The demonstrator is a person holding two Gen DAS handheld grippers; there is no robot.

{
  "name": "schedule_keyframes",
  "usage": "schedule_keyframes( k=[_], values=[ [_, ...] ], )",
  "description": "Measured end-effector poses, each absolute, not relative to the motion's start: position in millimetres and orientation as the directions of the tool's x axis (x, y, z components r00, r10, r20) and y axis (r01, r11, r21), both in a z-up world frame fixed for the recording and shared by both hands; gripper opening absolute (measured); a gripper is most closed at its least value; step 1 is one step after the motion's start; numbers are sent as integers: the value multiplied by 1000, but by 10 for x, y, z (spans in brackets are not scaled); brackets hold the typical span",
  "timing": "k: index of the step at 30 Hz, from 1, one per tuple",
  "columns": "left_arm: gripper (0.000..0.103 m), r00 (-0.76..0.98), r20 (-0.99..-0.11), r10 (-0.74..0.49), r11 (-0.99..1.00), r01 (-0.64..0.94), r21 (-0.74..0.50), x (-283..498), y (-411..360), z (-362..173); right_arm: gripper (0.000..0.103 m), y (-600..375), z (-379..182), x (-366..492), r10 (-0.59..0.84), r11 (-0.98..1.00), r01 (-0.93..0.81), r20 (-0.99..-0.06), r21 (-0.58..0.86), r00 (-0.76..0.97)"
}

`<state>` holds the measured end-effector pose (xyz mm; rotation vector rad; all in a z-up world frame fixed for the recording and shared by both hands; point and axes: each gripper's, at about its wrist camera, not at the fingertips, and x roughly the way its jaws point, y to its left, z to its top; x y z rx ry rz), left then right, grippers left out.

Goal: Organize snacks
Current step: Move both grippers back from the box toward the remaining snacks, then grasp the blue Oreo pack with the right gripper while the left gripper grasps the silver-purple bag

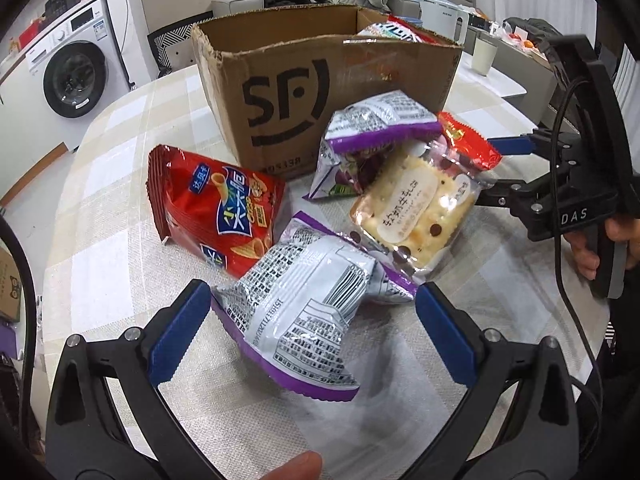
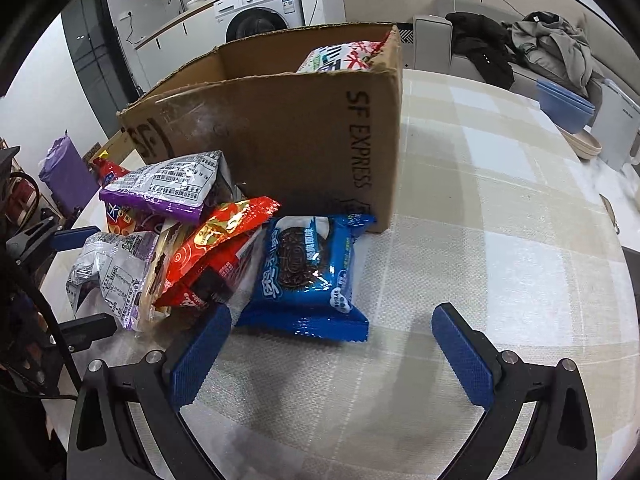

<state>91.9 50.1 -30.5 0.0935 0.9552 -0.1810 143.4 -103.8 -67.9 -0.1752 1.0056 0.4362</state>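
Note:
My left gripper [image 1: 313, 288] is open, and a silver-and-purple snack bag [image 1: 304, 312] lies on the table between its blue fingers. Beyond it lie a red chips bag [image 1: 216, 208], a clear cracker packet [image 1: 412, 208], a second purple bag [image 1: 368, 140] and a small red packet [image 1: 468, 140]. An open cardboard box [image 1: 320, 92] stands behind the pile with one snack bag [image 2: 340, 56] inside. My right gripper [image 2: 332, 311] is open at the near end of a blue cookie packet [image 2: 308, 272] that rests against the box [image 2: 288, 140].
The round table carries a checked cloth [image 1: 120, 272], bare on its right half [image 2: 500, 220]. Stacked blue bowls [image 2: 564, 106] and a white appliance [image 2: 616, 132] sit at the far right edge. A washing machine [image 1: 76, 72] and a sofa with clothes [image 2: 540, 48] stand beyond the table.

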Motion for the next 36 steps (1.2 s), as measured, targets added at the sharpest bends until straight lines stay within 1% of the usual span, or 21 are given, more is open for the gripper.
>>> schedule_keyframes(
  k=[7, 14, 19, 21, 23, 25, 29, 31, 34, 36],
  values=[
    [102, 551, -827, -110, 979, 203, 5, 957, 530, -365, 102, -887, -678, 1477, 259, 900, -434, -845, 36, 467],
    [102, 554, -826, -102, 980, 198, 11, 983, 546, -368, 101, -907, -727, 1605, 209, 923, -385, -847, 6, 489],
    [102, 551, -827, -109, 981, 196, 2, 978, 569, -385, 75, -944, -696, 1584, 224, 919, -395, -834, 7, 505],
    [102, 548, -829, -111, 980, 197, -1, 980, 577, -400, 73, -932, -679, 1581, 229, 914, -405, -831, 5, 507],
    [102, 549, -829, -106, 980, 199, 6, 967, 587, -403, 66, -912, -675, 1568, 241, 906, -423, -834, 10, 496],
    [102, 552, -828, -101, 980, 198, 12, 964, 577, -401, 56, -918, -665, 1554, 248, 902, -431, -835, 14, 492],
    [102, 551, -828, -102, 981, 195, 8, 916, 580, -403, 49, -991, -642, 1431, 258, 899, -439, -829, 17, 497],
    [102, 555, -825, -103, 981, 192, 7, 890, 591, -382, 45, -1090, -638, 1362, 281, 902, -429, -819, 47, 501],
    [102, 561, -820, -115, 981, 195, -4, 861, 606, -347, 44, -1237, -595, 1284, 299, 911, -404, -804, 81, 514],
    [102, 560, -820, -122, 980, 201, -9, 843, 612, -335, 44, -1308, -550, 1270, 292, 919, -387, -795, 78, 532]
  ],
)
